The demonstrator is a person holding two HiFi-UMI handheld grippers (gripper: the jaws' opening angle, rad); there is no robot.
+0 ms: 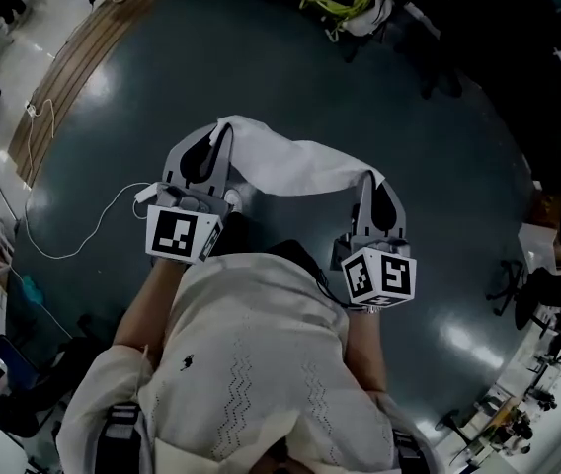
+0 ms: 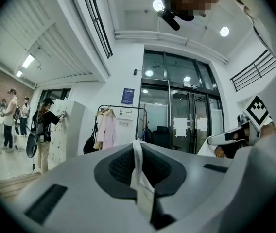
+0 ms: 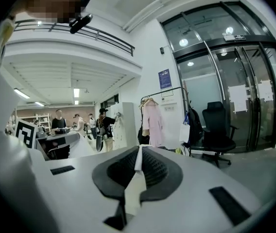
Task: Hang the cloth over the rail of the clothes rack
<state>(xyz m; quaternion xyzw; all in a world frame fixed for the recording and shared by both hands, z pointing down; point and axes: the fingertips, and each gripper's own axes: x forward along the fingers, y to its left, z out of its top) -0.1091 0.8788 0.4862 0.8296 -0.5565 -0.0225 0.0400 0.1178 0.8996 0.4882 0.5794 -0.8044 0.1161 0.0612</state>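
A white cloth (image 1: 290,166) is stretched between both grippers over the dark floor, in front of the person's chest. My left gripper (image 1: 223,131) is shut on one end of it, which shows as a thin white strip (image 2: 139,171) pinched between the jaws. My right gripper (image 1: 371,178) is shut on the other end (image 3: 134,178). The black clothes rack stands far off by the white wall, and its top rail (image 2: 123,107) (image 3: 164,92) is level with both gripper cameras. The left gripper's tips (image 2: 138,144) and the right's (image 3: 139,149) point towards it.
A pink garment (image 2: 106,130) and a dark bag hang on the rack. A black office chair (image 3: 218,125) stands to its right before glass doors (image 2: 181,120). People (image 2: 43,130) stand by white lockers at the left. A white cable (image 1: 73,235) lies on the floor.
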